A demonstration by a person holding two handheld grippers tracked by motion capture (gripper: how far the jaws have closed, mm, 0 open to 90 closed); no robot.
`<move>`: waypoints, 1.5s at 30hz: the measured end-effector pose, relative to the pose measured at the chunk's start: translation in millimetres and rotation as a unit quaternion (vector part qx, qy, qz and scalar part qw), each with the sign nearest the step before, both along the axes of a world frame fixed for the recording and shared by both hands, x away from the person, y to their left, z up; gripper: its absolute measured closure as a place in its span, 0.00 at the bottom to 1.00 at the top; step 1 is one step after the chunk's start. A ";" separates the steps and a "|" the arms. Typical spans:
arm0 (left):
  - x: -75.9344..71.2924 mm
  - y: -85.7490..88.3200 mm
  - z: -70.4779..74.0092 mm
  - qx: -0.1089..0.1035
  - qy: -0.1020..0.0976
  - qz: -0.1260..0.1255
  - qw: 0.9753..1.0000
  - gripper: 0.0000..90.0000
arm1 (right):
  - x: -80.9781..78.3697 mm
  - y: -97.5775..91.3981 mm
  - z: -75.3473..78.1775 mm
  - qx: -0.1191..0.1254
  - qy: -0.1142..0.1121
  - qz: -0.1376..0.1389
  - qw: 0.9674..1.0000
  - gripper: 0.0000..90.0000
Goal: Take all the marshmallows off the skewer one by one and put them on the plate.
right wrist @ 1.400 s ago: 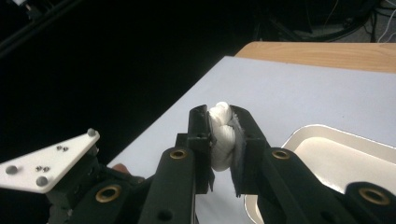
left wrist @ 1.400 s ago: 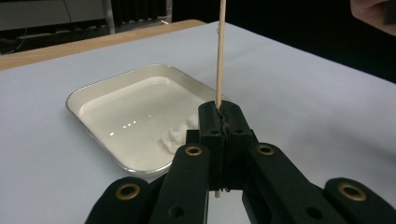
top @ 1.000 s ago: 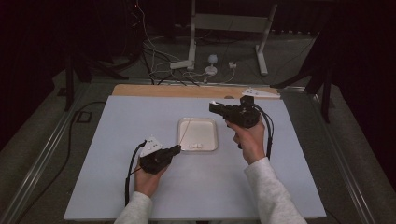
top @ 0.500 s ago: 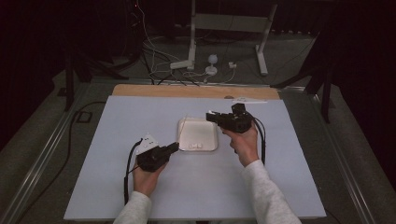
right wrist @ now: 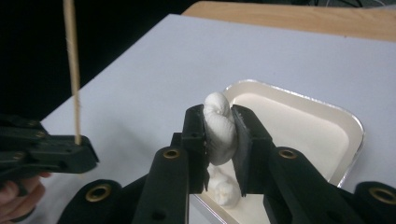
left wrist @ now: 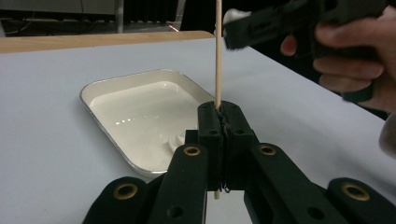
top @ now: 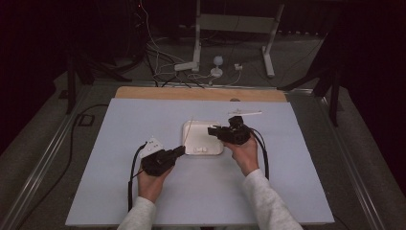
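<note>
My left gripper [top: 181, 150] [left wrist: 223, 114] is shut on a thin wooden skewer [left wrist: 217, 56] [top: 187, 132], which stands nearly upright at the near left corner of a shallow white tray [top: 191, 129] [left wrist: 140, 112]. My right gripper [top: 212, 130] [right wrist: 219, 123] is shut on a soft white lump [right wrist: 218, 135] and hovers low over the tray's right side, a little right of the skewer's top. Two more white lumps [top: 203, 149] [right wrist: 224, 189] lie in the tray's near edge. In the right gripper view the skewer [right wrist: 72, 70] rises from the left gripper [right wrist: 70, 151] at the left.
The tray sits mid-way on a pale blue-grey mat [top: 119, 182] over a wooden table [top: 201, 93]. A thin white strip [top: 246, 114] lies behind the right hand. Cables and a stand base [top: 218, 62] are on the floor beyond.
The right hand has come down and leftwards with the white lump, from above the tray's far right to just over its right side. The left hand and skewer have kept still.
</note>
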State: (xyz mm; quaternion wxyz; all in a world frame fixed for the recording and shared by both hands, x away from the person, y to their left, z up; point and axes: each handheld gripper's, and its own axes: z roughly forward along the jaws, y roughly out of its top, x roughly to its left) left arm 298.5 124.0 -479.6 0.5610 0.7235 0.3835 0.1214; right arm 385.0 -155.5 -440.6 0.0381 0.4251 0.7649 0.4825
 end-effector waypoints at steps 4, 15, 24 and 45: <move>-1.1 0.4 1.6 -0.003 -0.001 0.000 1.000 1.00 | 0.0 1.6 -8.6 -0.012 0.005 -0.002 1.000 0.85; -1.1 -0.2 3.4 -0.007 -0.001 0.000 1.000 0.99 | 2.7 6.4 -23.8 -0.043 0.018 -0.001 0.999 0.82; -0.8 1.1 4.3 -0.013 0.000 0.004 1.000 0.99 | 4.6 6.1 -37.8 -0.071 0.029 -0.022 0.997 0.50; 10.1 -11.9 17.2 -0.029 0.012 0.019 0.999 0.99 | -25.7 -10.9 -15.9 -0.058 -0.014 -0.005 0.998 0.00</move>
